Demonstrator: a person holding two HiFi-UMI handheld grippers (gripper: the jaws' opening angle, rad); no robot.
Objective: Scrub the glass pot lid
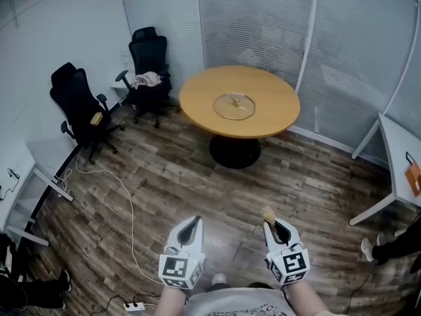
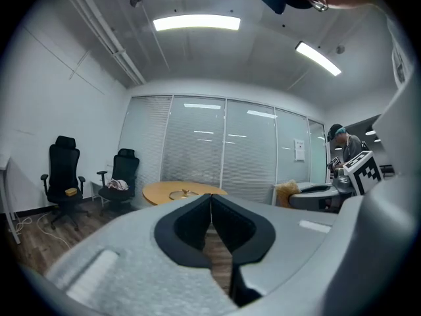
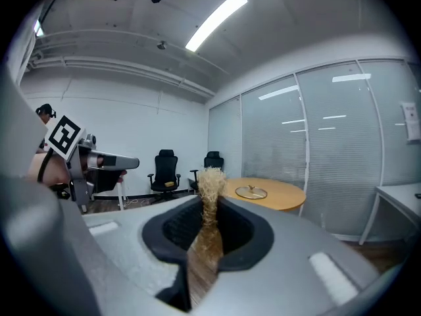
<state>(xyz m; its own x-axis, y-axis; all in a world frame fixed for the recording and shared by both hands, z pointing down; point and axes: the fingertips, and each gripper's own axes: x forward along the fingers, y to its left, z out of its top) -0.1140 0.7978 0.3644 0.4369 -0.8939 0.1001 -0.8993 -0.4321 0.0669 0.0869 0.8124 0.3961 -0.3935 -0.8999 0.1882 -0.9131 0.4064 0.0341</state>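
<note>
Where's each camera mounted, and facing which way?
Head view: on the person's head, looking forward and down at the round table; forearms, left gripper, right gripper at bottom.
Left gripper view: on the left gripper, along its shut jaws toward the table; right gripper at right.
Right gripper view: on the right gripper, along jaws shut on a scrubber, toward the table; left gripper at left.
All three share the table and glass lid.

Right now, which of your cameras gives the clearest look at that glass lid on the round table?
The head view: it looks down on the glass lid, showing its whole round outline and knob on the round table. The right gripper view shows the lid flattened, side-on; the left gripper view shows only a small distant sliver.
</note>
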